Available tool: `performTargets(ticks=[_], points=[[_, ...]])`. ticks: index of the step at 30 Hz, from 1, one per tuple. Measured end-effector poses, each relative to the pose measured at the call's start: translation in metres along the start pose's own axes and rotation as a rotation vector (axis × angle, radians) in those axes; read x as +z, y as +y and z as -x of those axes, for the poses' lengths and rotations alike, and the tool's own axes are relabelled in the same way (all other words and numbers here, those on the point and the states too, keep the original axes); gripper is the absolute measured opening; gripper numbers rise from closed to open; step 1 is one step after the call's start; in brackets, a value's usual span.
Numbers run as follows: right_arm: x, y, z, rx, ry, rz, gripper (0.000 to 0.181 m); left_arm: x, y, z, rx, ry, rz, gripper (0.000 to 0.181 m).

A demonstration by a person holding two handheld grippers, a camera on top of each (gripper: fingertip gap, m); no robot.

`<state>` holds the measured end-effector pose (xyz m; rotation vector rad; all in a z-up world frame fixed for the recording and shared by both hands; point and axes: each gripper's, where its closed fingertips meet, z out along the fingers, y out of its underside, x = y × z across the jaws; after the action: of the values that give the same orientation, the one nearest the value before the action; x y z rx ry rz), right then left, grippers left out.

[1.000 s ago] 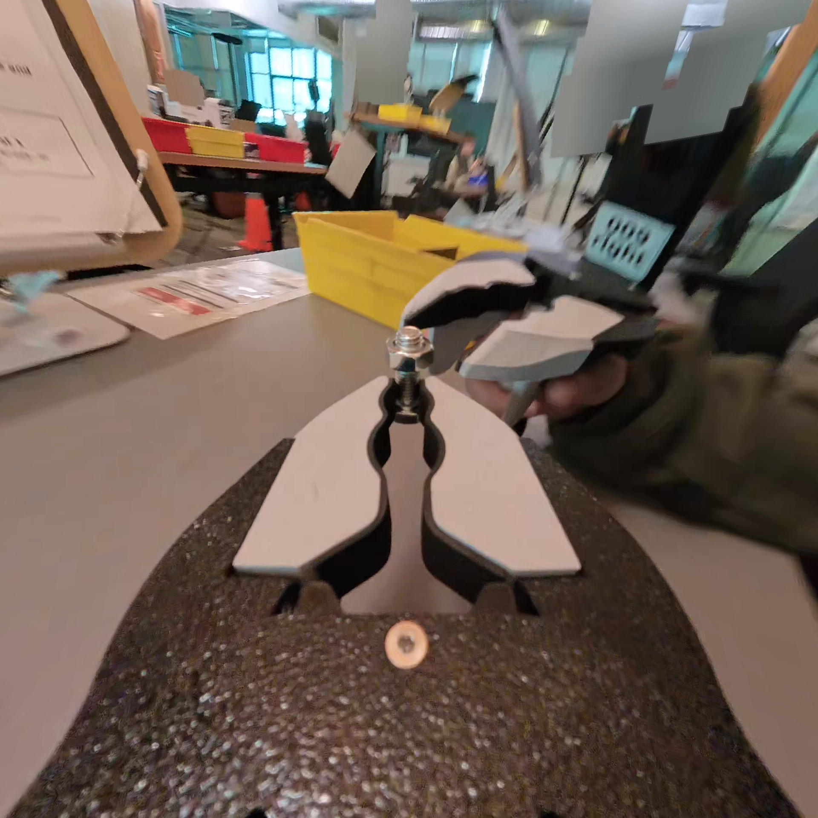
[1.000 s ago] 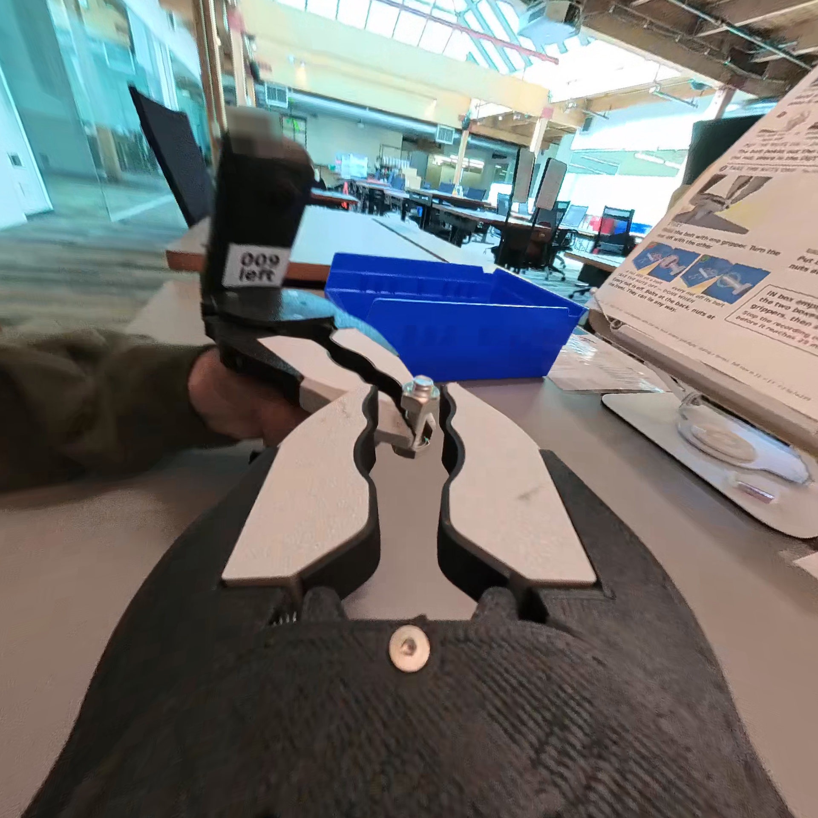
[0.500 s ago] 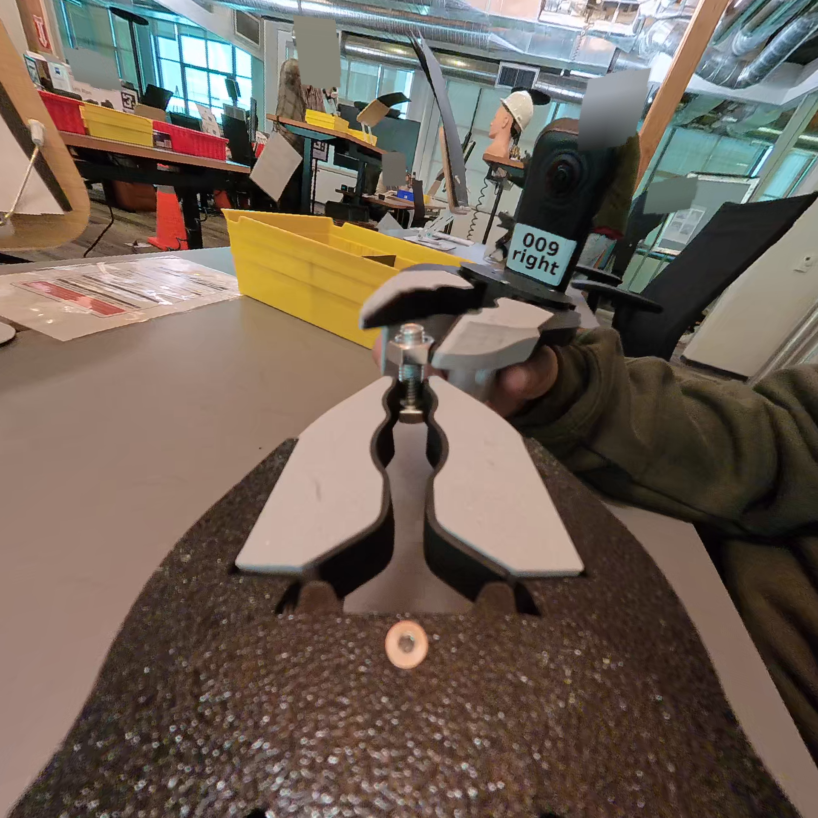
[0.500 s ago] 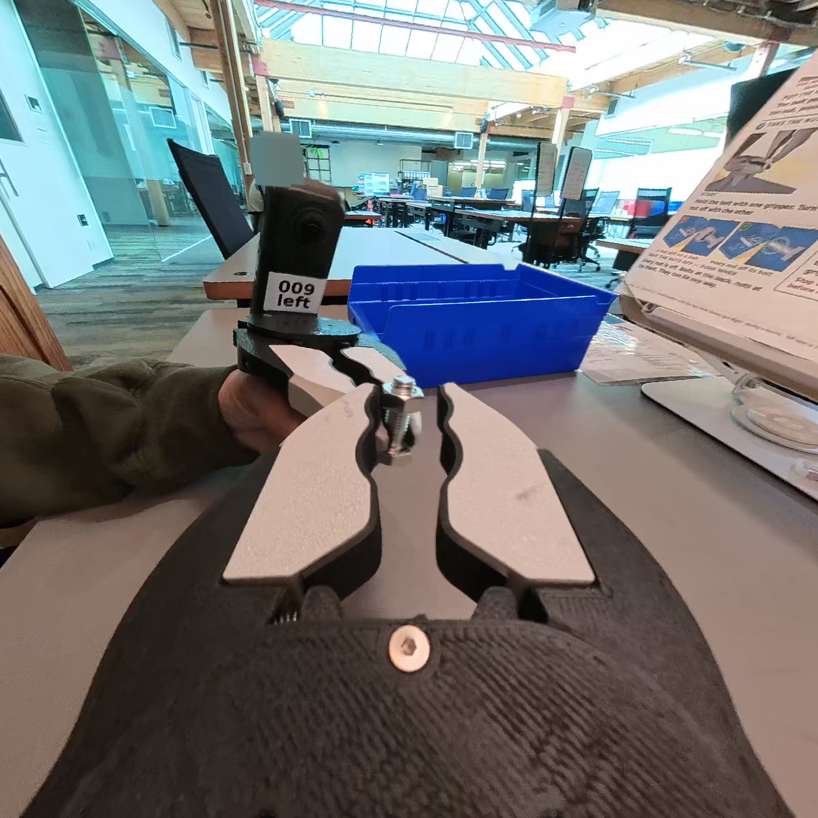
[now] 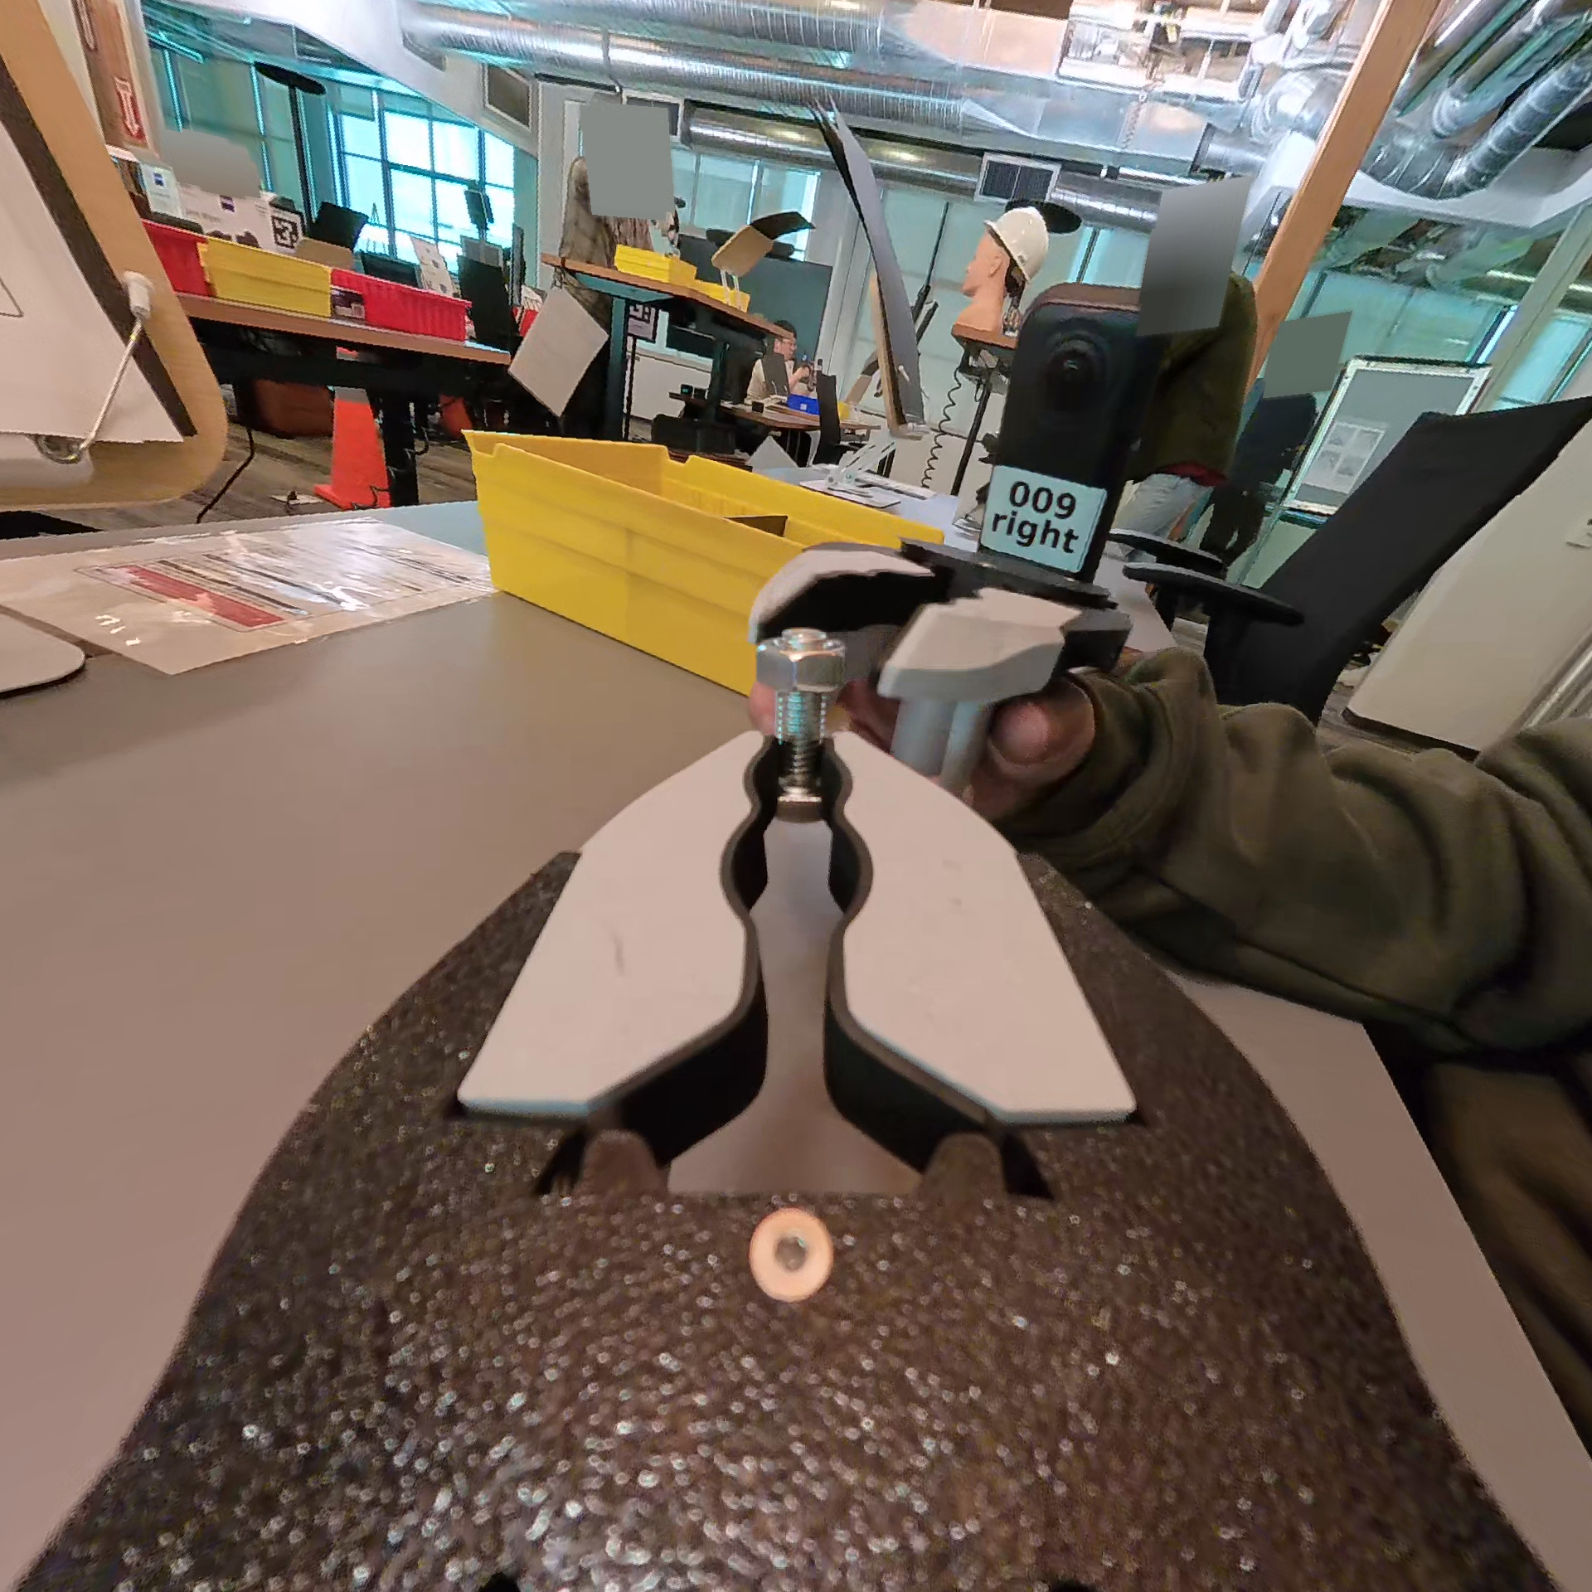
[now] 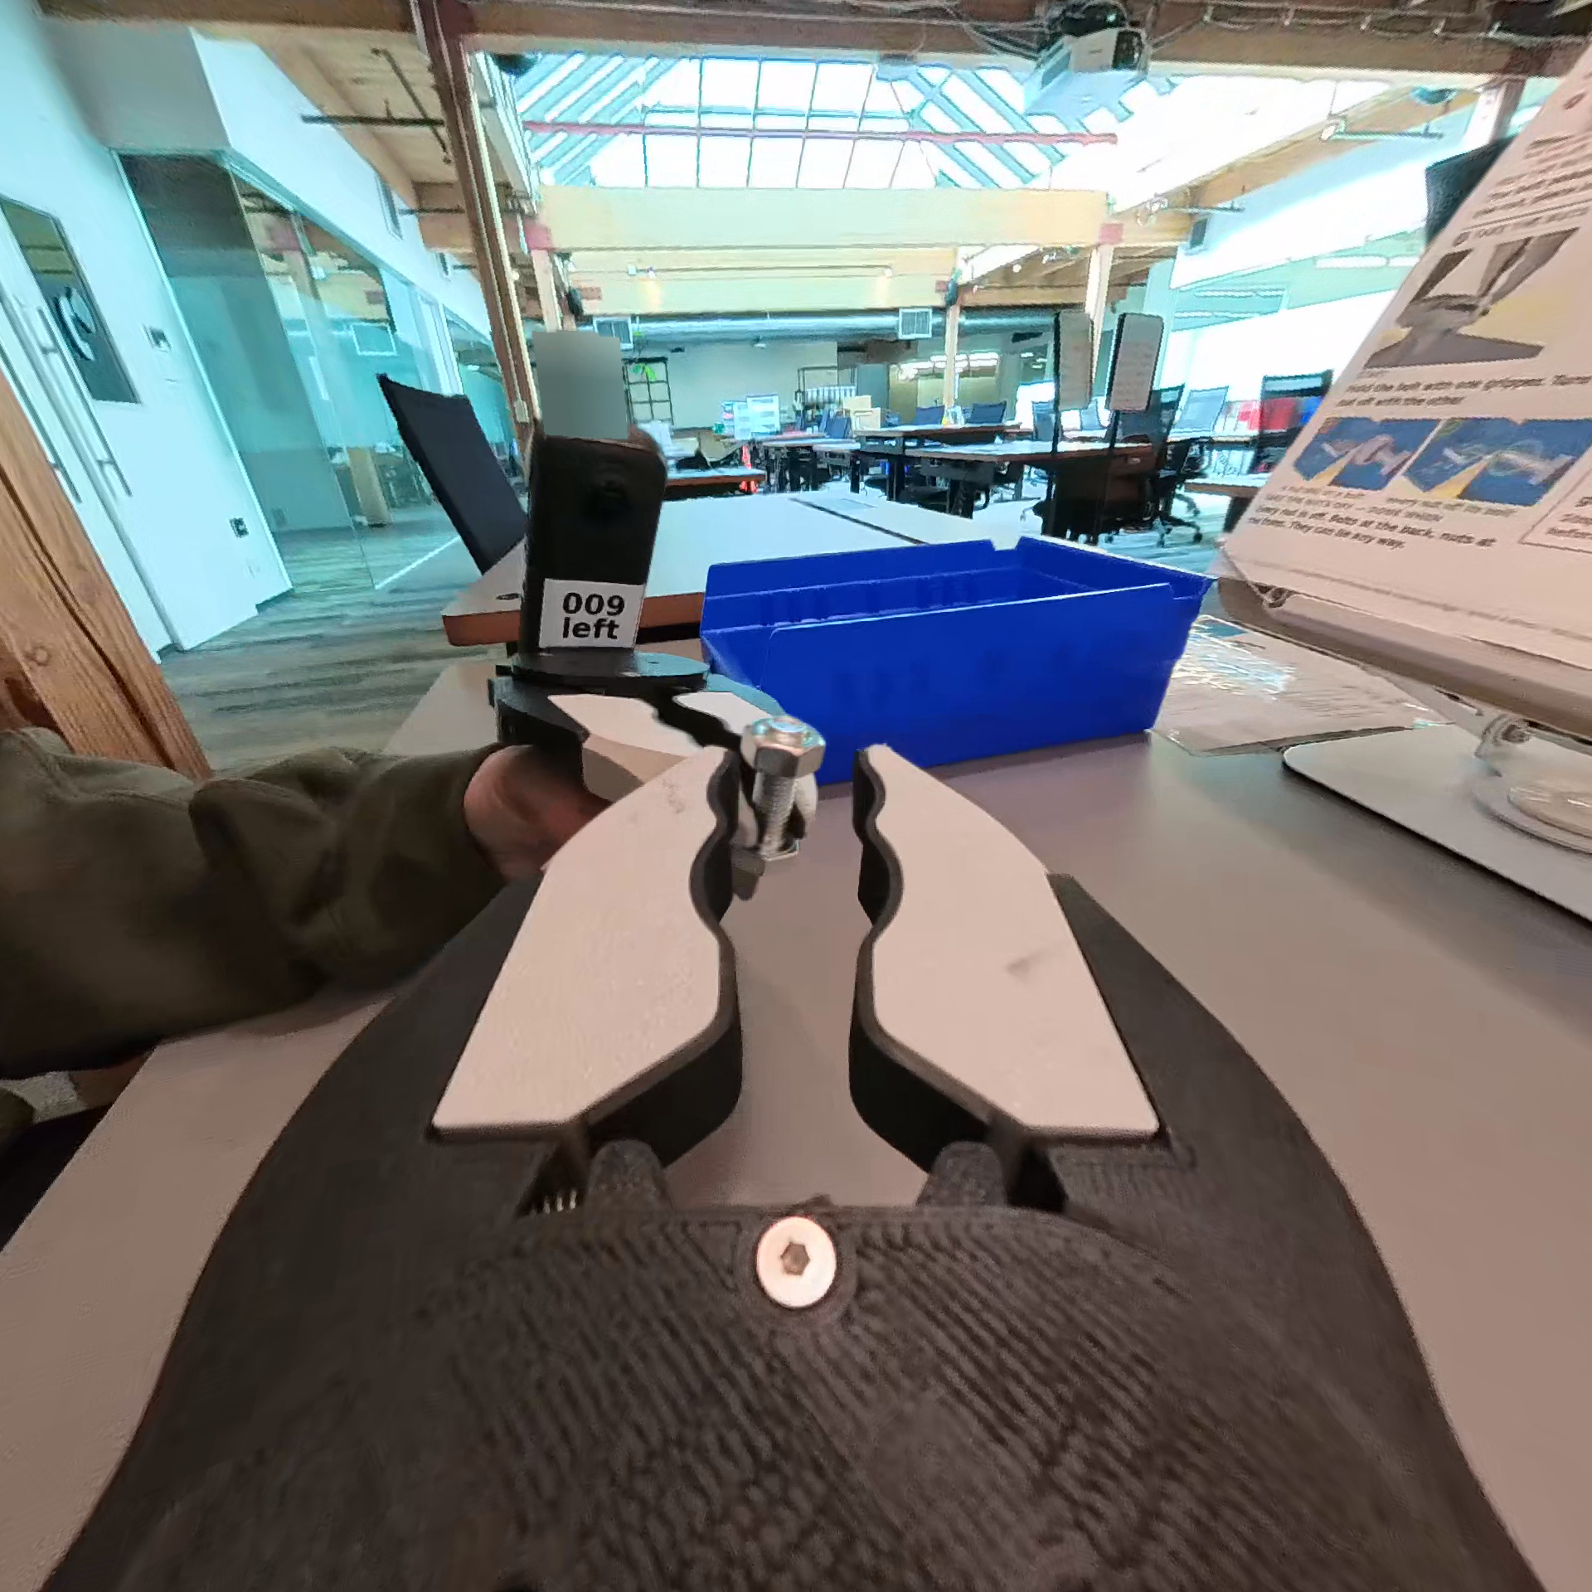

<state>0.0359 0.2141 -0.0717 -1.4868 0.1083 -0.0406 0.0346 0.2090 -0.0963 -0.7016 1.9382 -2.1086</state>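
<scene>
Above the grey counter (image 5: 258, 861), left tool (image 5: 797, 780) clamps the bolt (image 5: 799, 732); right tool (image 6: 792, 775), apart, should close squarely on the nut (image 6: 782, 748).

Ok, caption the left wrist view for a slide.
Left tool clamps an upright bolt; open right tool sits beside its nut.

surface: grey table (image 5: 258, 861) | far side: yellow bin (image 5: 637, 551) resting directly on it | left of the bin: laminated sheet (image 5: 258, 581) lying flat | other end: blue bin (image 6: 948, 655) on top | beside it: white stand base (image 6: 1421, 797) with a plastic-sleeved sheet (image 6: 1275, 689) behind
</scene>
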Motion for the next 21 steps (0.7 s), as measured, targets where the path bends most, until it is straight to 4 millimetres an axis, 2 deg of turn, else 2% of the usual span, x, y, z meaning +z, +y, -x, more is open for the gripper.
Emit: performTargets(ticks=[4,7,8,9,10,11,13,16,19,21], points=[[0.007,0.005,0.004,-0.020,0.002,0.017,0.026,0.002,0.002,-0.003,0.022,0.003,0.016,0.009],[0.005,0.005,-0.004,-0.010,0.037,0.025,0.033,-0.001,-0.004,-0.003,0.004,0.012,-0.033,0.009],[0.000,0.004,-0.013,0.012,0.073,0.020,0.029,-0.003,-0.007,-0.004,-0.008,0.031,-0.066,0.009],[-0.008,0.004,-0.034,0.045,0.181,0.012,0.010,-0.005,-0.009,-0.003,-0.015,0.030,-0.081,0.009],[-0.018,0.004,-0.052,0.080,0.263,-0.003,0.013,-0.005,-0.008,-0.001,-0.013,0.012,-0.074,0.009],[-0.023,0.005,-0.055,0.110,0.247,-0.006,0.019,-0.004,-0.007,-0.001,-0.004,0.010,-0.062,0.009],[-0.025,-0.002,-0.042,0.146,0.139,-0.042,0.029,-0.001,-0.004,-0.002,0.016,-0.001,-0.038,0.009],[-0.012,-0.013,-0.015,0.138,0.024,-0.084,0.033,0.003,-0.001,-0.004,0.040,-0.004,-0.015,0.009],[0.003,-0.008,-0.001,0.136,-0.016,-0.067,0.033,0.004,0.000,-0.005,0.048,-0.006,-0.007,0.009],[0.008,-0.001,0.001,0.120,-0.010,-0.042,0.031,0.004,0.000,-0.006,0.051,-0.001,-0.002,0.009]])
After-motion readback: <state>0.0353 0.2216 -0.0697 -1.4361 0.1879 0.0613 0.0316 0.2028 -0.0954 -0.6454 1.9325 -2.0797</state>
